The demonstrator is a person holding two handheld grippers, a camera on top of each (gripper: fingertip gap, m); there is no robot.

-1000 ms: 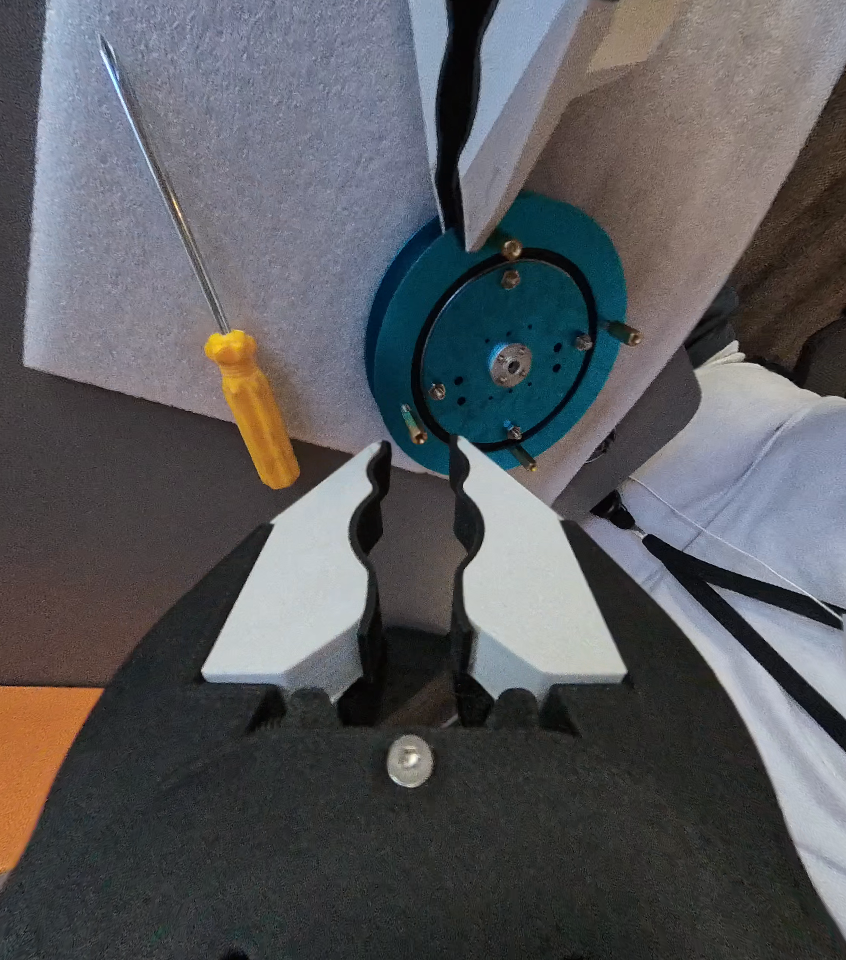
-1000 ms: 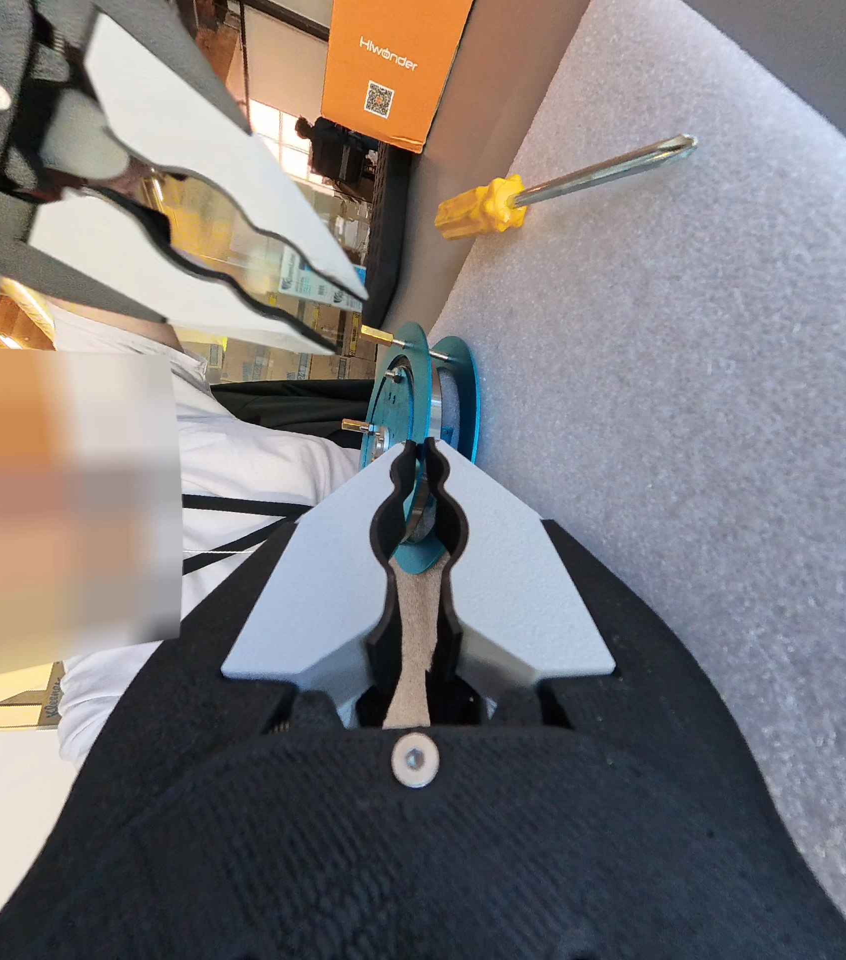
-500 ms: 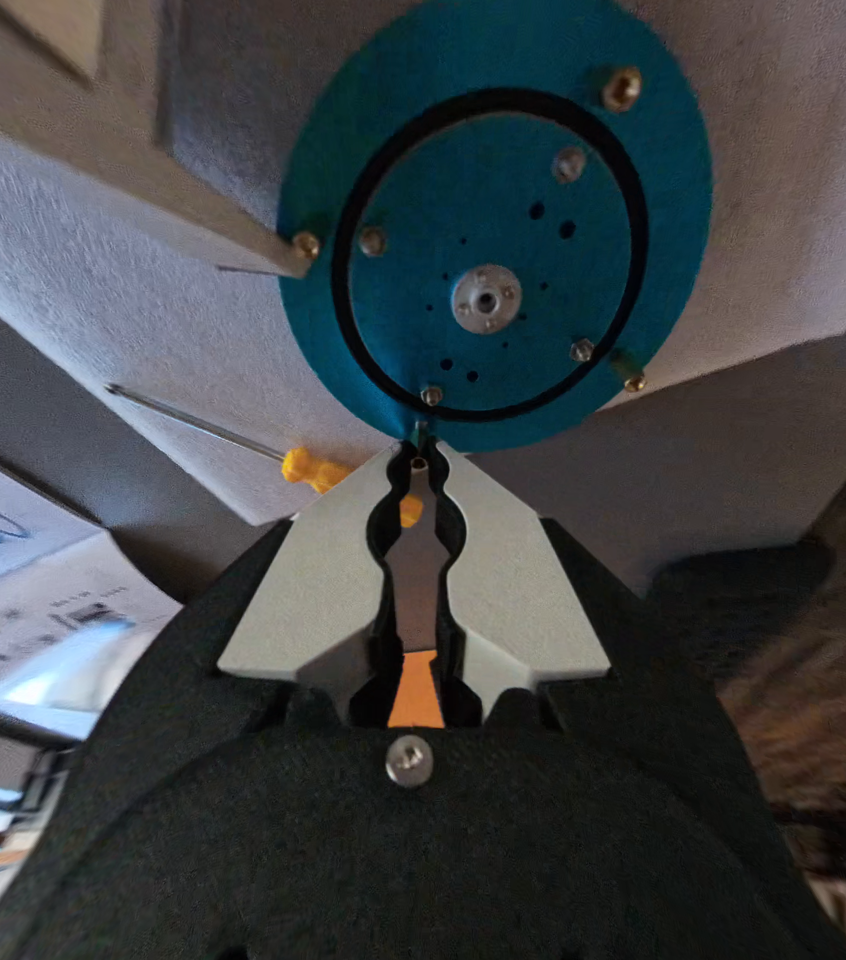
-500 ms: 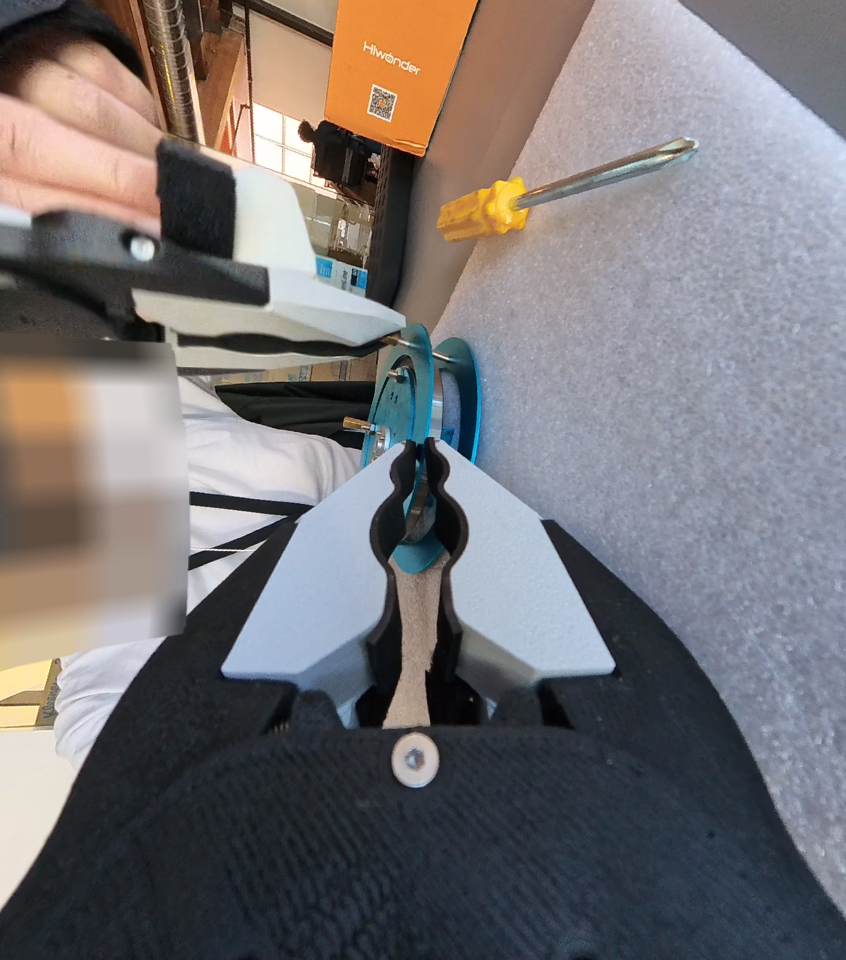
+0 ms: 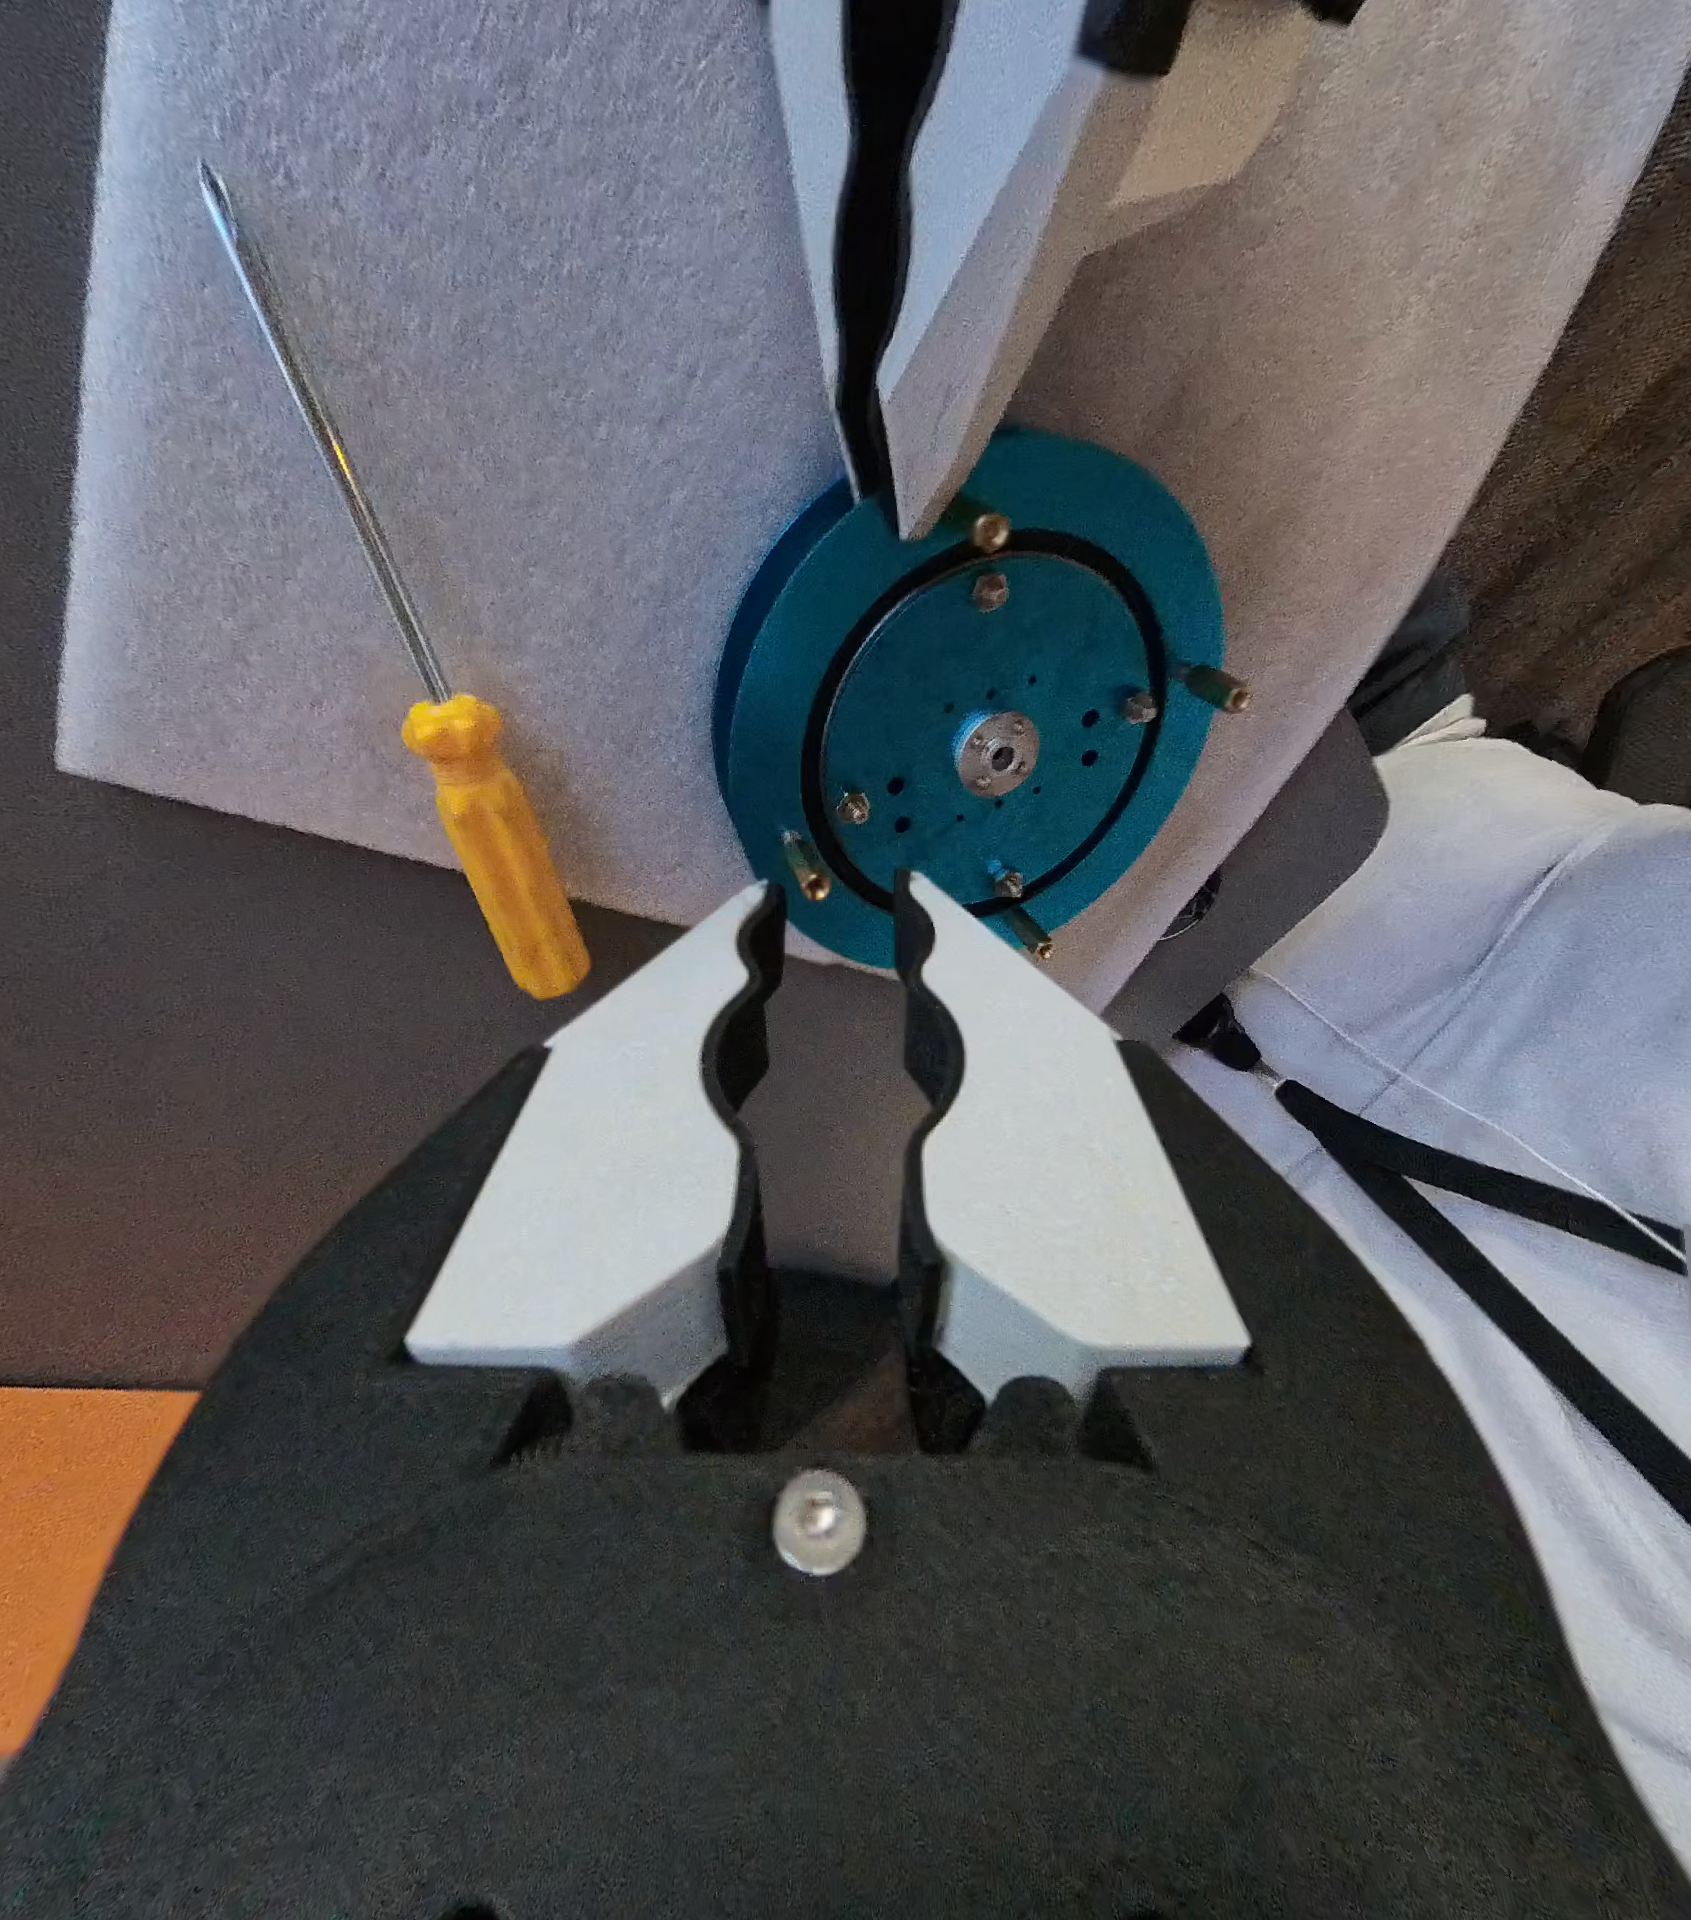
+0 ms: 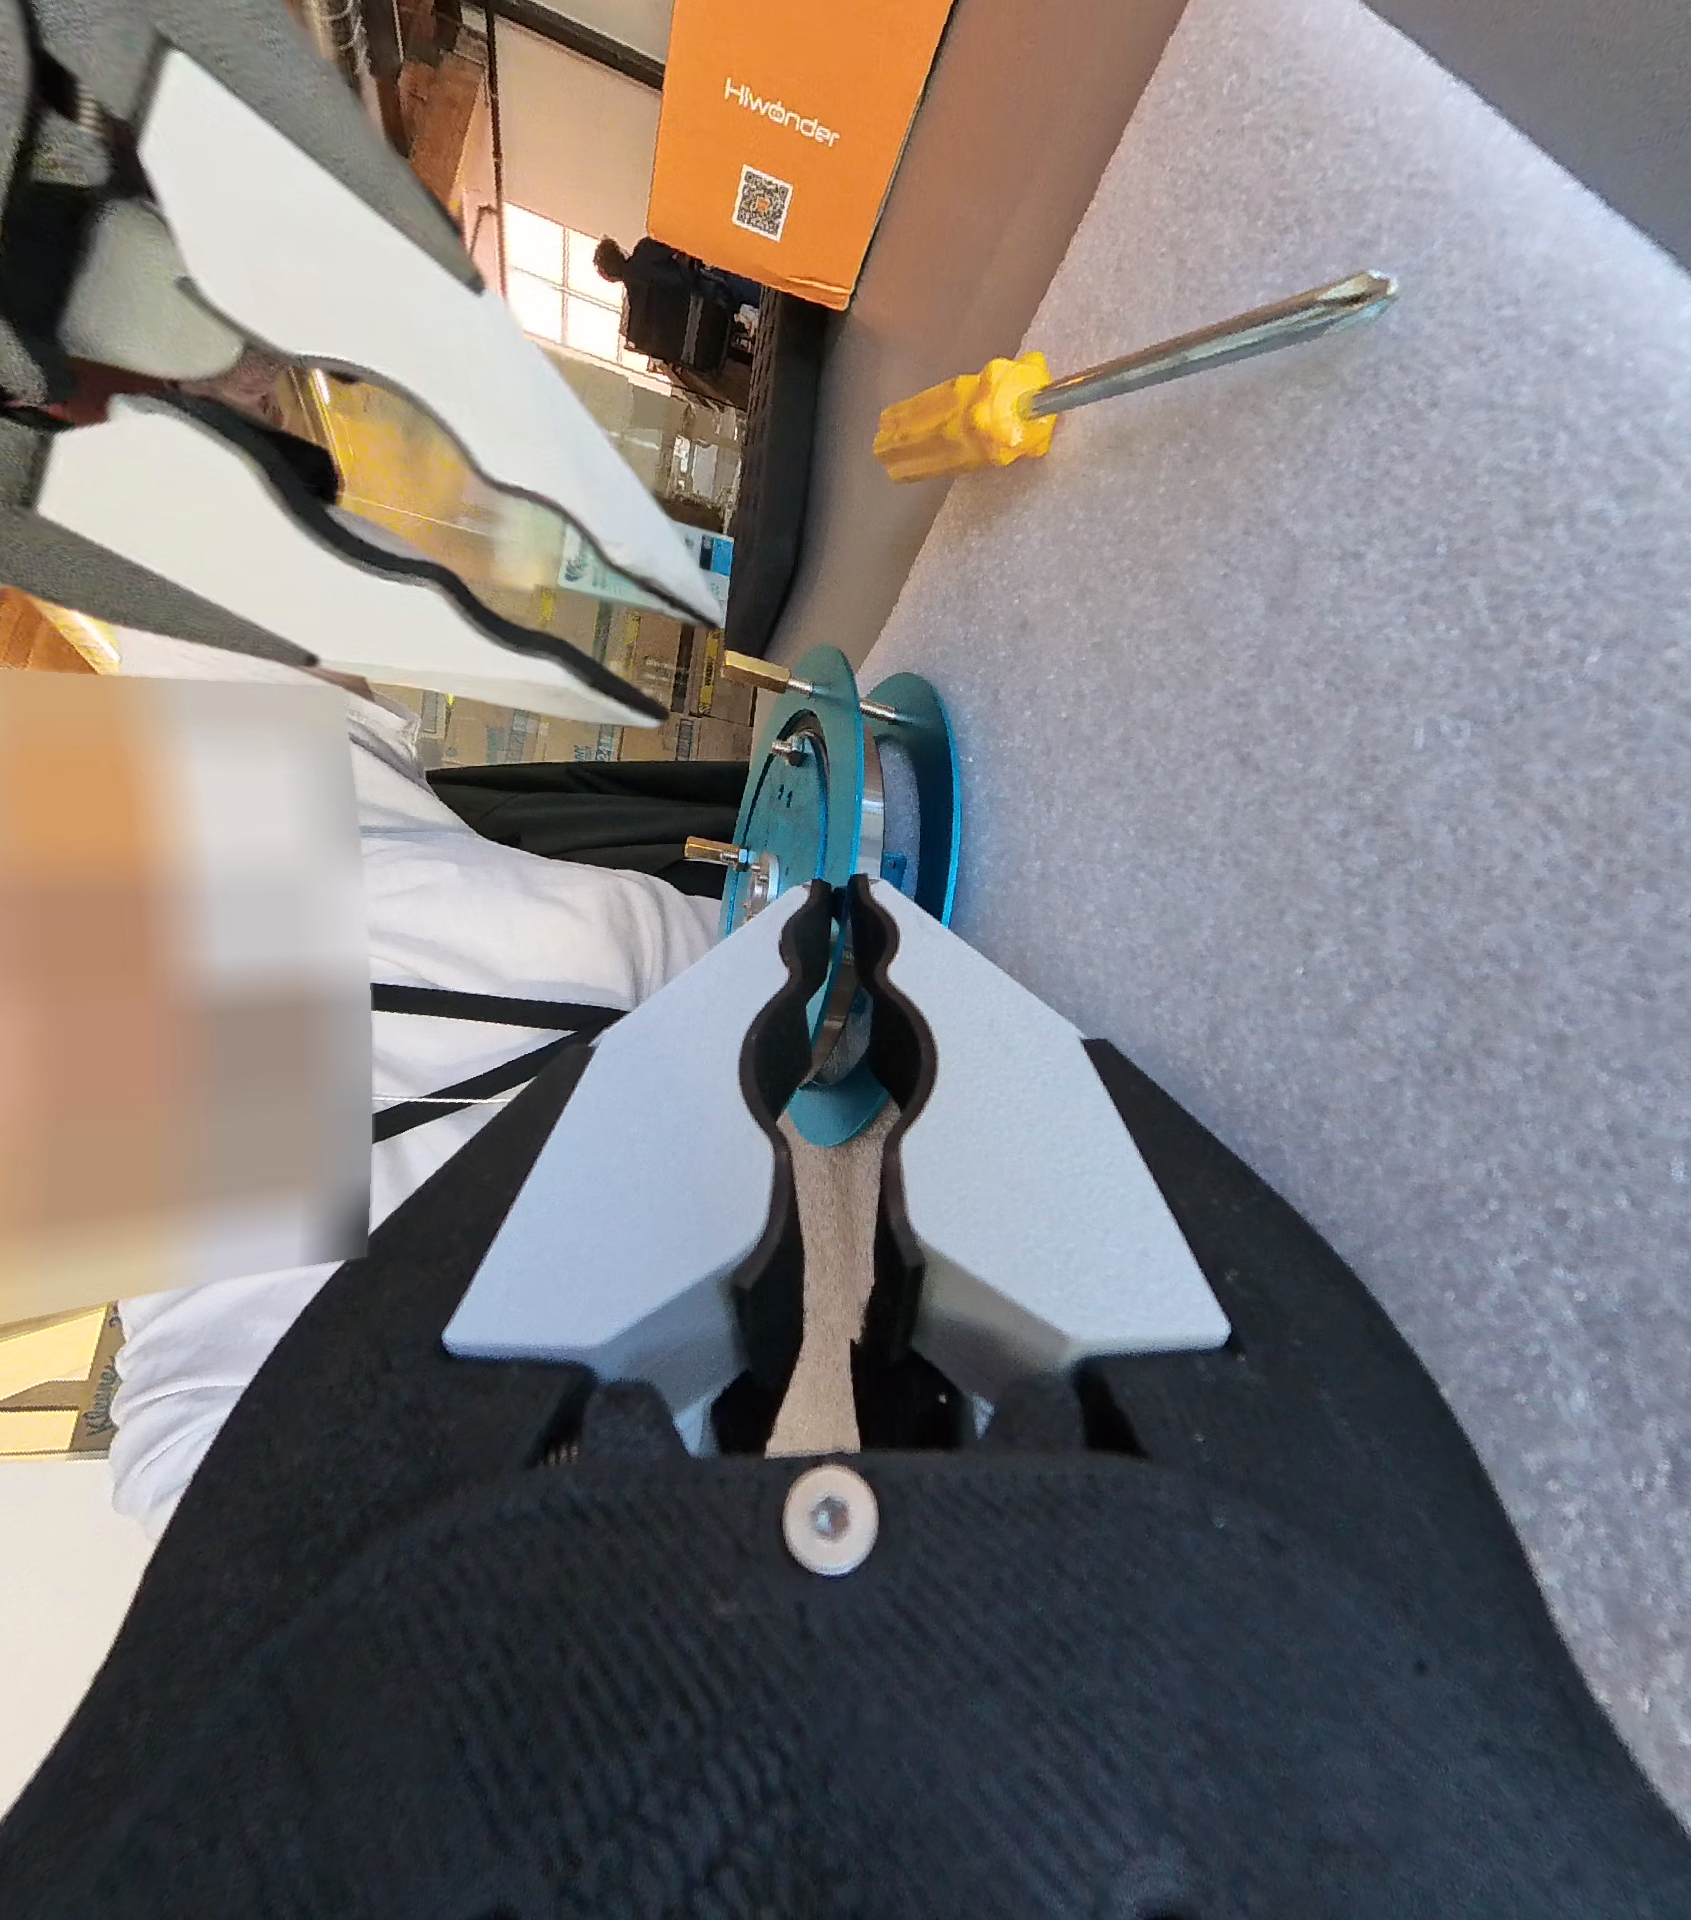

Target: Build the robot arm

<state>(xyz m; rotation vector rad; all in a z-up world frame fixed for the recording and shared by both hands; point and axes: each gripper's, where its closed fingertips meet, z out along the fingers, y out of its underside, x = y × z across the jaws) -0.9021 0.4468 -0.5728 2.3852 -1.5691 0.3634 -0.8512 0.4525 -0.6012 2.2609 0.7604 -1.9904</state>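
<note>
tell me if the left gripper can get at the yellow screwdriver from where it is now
Probably yes. The left gripper is open and holds nothing, and the yellow screwdriver lies free just to its left, handle overhanging the foam pad edge. The right gripper, shut on the teal disc assembly, is on the other side.

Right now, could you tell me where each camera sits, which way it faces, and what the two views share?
Left wrist view: on the left gripper, looking along its open fingers at the face of the teal disc on the foam; a white sleeve shows at right.
Right wrist view: on the right gripper, looking edge-on at the disc, fingers shut on its rim; white clothing and the left gripper show at left.
Shared: the disc, the foam, the screwdriver and each other's gripper.
</note>
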